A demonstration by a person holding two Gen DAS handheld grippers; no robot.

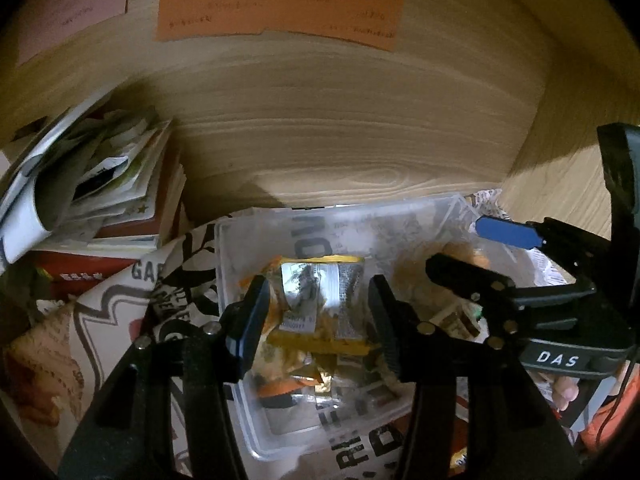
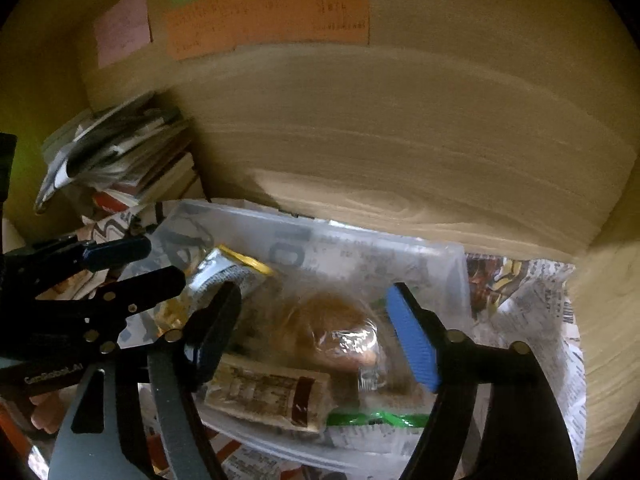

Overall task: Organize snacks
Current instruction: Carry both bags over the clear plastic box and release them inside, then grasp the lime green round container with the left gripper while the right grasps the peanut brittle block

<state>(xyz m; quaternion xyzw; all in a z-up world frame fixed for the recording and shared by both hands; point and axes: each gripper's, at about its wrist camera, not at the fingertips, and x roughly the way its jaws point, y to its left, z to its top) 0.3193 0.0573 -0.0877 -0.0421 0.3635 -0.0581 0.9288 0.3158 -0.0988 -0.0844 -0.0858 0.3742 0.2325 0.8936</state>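
A clear plastic bin (image 1: 236,248) sits on newspaper in a wooden cubby and holds wrapped snacks. In the left wrist view my left gripper (image 1: 320,312) is open above the bin, its fingers on either side of a yellow-edged silver snack packet (image 1: 320,300) without closing on it. My right gripper (image 1: 464,248) shows at right, open. In the right wrist view my right gripper (image 2: 316,332) is open over the bin (image 2: 400,248), above a wrapped brown bun (image 2: 336,328) and a brown snack bar (image 2: 264,396). The left gripper (image 2: 156,264) is at left, beside the packet (image 2: 228,268).
A pile of books and papers (image 1: 92,192) stands at the left against the wooden back wall (image 1: 340,120). Orange (image 1: 280,8), pink and green paper notes are stuck on the wall. Printed newspaper (image 2: 528,304) lines the shelf. A wooden side wall (image 2: 612,320) closes the right.
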